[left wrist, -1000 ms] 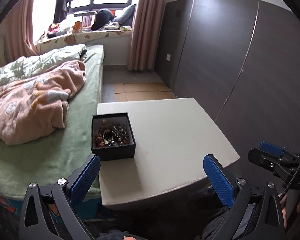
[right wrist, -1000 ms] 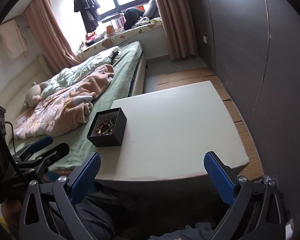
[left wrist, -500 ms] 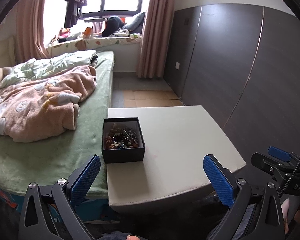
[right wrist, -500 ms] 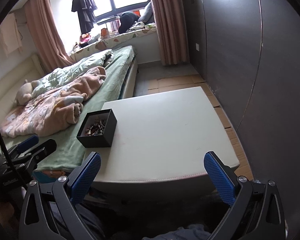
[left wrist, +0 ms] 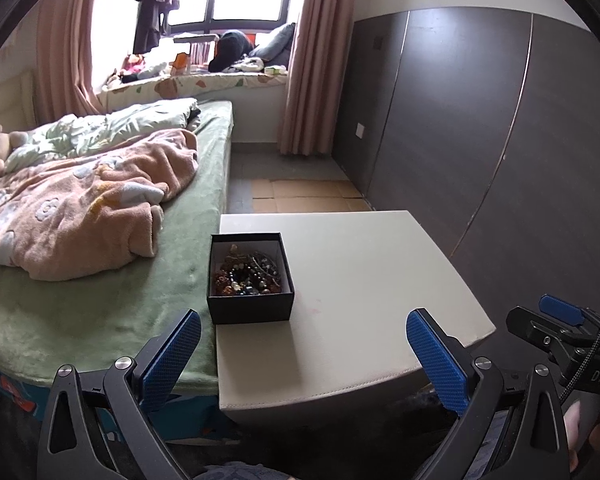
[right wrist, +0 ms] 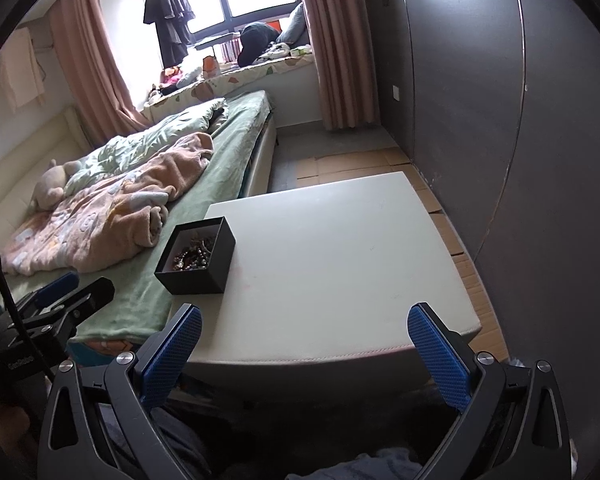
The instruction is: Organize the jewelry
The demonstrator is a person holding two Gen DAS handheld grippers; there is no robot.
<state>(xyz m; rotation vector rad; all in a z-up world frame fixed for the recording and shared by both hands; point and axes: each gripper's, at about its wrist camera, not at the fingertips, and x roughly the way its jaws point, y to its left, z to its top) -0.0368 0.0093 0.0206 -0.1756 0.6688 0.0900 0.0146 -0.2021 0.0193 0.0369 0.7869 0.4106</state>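
A black open box [left wrist: 250,302] [right wrist: 198,276] holding a tangle of beaded jewelry [left wrist: 246,272] [right wrist: 192,255] stands at the left edge of a white table [left wrist: 360,272] [right wrist: 340,248]. My left gripper [left wrist: 304,354] hangs open in front of the table's near edge, below the box, with nothing between its blue pads. Open and empty too, my right gripper [right wrist: 304,354] sits short of the near edge. Each gripper shows in the other's view, the right one [left wrist: 556,320] at far right and the left one [right wrist: 64,292] at far left.
A bed [left wrist: 80,288] with a green sheet and a pink blanket [left wrist: 80,208] adjoins the table's left side. A dark panelled wall [left wrist: 480,140] runs along the right. Cardboard sheets [left wrist: 308,194] lie on the floor beyond the table. A cluttered window seat [left wrist: 204,76] is at the back.
Both views have pulled back and tilted up, so the table and box sit lower and smaller in frame. The box has stayed put, and both grippers stay open.
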